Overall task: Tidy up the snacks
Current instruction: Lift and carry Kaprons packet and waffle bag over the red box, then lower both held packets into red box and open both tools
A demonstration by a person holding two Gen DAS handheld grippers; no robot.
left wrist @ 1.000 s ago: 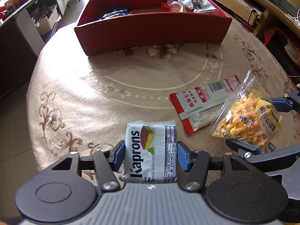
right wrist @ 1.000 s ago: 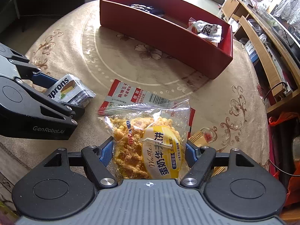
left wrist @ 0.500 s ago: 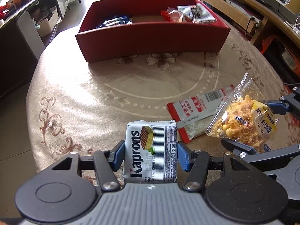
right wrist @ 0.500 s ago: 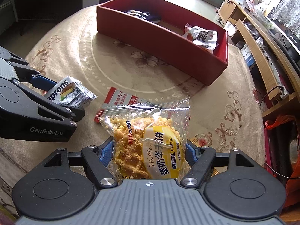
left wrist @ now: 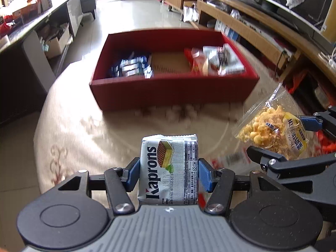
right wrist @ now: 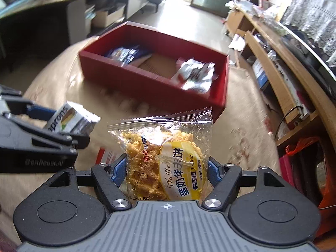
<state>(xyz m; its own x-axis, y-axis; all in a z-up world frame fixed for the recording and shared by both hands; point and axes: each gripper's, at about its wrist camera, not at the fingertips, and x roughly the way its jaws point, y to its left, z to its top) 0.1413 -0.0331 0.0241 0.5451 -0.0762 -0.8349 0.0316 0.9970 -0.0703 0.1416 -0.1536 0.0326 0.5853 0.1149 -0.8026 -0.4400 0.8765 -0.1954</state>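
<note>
Sitting clamped in left gripper (left wrist: 168, 175): Kaprons pack (left wrist: 169, 168).

I am holding my left gripper (left wrist: 169, 173) at lower centre of its view, fingers pinching inward; my right gripper (right wrist: 167, 171) is sitting likewise, blue pads (right wrist: 119, 169) squeezing together.

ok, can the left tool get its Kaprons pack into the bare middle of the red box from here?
Probably yes. The left tool is shut on the Kaprons pack, the red box is open-topped straight ahead, and nothing lies between; the right tool is off to the side.
</note>
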